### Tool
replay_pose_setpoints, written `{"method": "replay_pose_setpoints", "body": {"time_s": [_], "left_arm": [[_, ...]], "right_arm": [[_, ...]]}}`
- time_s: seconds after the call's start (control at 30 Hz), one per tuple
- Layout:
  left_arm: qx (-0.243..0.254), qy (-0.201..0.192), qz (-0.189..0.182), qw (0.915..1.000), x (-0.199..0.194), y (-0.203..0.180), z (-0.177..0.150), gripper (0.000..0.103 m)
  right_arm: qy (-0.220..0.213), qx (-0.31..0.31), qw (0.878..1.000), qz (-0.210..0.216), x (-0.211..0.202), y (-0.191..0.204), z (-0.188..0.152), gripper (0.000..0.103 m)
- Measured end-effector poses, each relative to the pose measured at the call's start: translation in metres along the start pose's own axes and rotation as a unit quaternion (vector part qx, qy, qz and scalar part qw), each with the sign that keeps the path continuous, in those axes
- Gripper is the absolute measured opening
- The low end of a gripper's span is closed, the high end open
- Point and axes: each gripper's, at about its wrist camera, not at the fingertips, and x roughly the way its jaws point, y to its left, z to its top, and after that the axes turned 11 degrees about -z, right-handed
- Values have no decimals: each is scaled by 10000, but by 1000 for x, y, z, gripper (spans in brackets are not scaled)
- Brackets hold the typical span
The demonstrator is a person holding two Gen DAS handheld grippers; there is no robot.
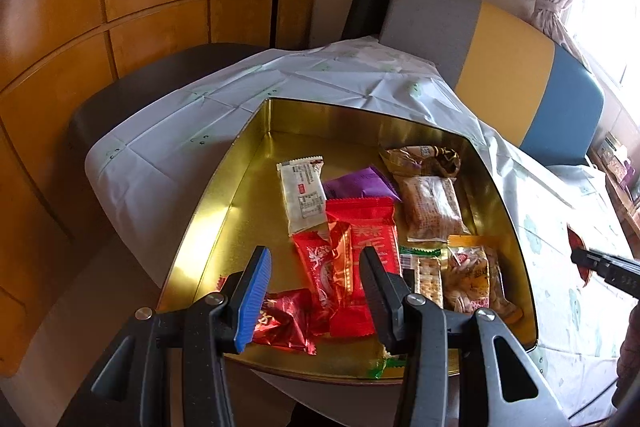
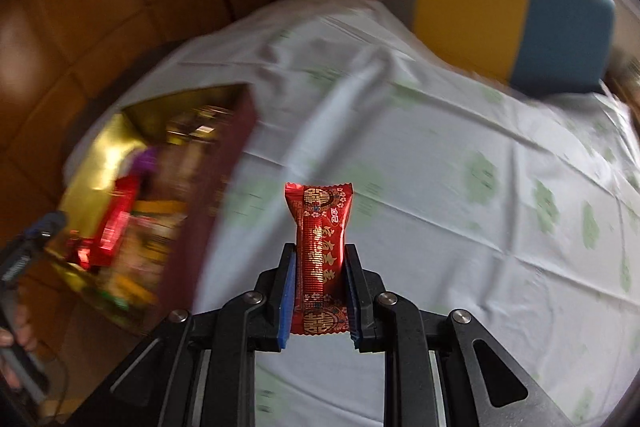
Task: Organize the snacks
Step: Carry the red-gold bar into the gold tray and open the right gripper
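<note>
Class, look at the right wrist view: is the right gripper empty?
No. The right gripper is shut on a red snack packet, held above the tablecloth.

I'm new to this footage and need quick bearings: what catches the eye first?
The red foil snack packet with gold lettering, clamped upright in the right gripper above the white, green-patterned tablecloth. Beside it, the gold-lined tin box holds a heap of mixed snack packets, with the left gripper open over them.

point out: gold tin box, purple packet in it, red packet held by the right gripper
gold metal tin box (image 1: pixel 224 223), left wrist view, bare left inner wall
purple foil snack packet (image 1: pixel 358 183), left wrist view, visible middle
red gold-printed snack packet (image 2: pixel 319 251), right wrist view, middle between the pads
</note>
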Motion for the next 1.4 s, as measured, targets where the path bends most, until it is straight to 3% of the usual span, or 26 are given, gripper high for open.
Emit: {"method": "replay_pose_setpoints", "body": {"time_s": [0.13, 0.27, 0.5, 0.73, 1.0, 1.13, 1.4], "left_arm": [[-90, -64, 54, 9999, -2, 7, 2, 47], [-139, -51, 117, 9998, -3, 13, 1, 47], [-146, -77, 265, 9995, -4, 17, -2, 47], [-40, -183, 362, 9992, -6, 12, -2, 47], [21, -228, 366, 9991, -11, 6, -3, 48], [93, -279, 359, 9989, -15, 1, -3, 53], [320, -485, 387, 9976, -26, -16, -5, 64]], "right_arm": [[-182, -217, 9981, 546, -6, 52, 19, 22], [-116, -415, 9959, 794, 11, 100, 29, 22], [530, -758, 9935, 669, 73, 152, 22, 25], [421, -782, 9932, 749, 70, 153, 8, 40], [-63, -521, 9952, 827, 34, 136, -1, 52], [-260, -375, 9962, 735, 17, 125, -5, 60], [-505, -58, 9972, 544, -11, 104, -24, 65]]}}
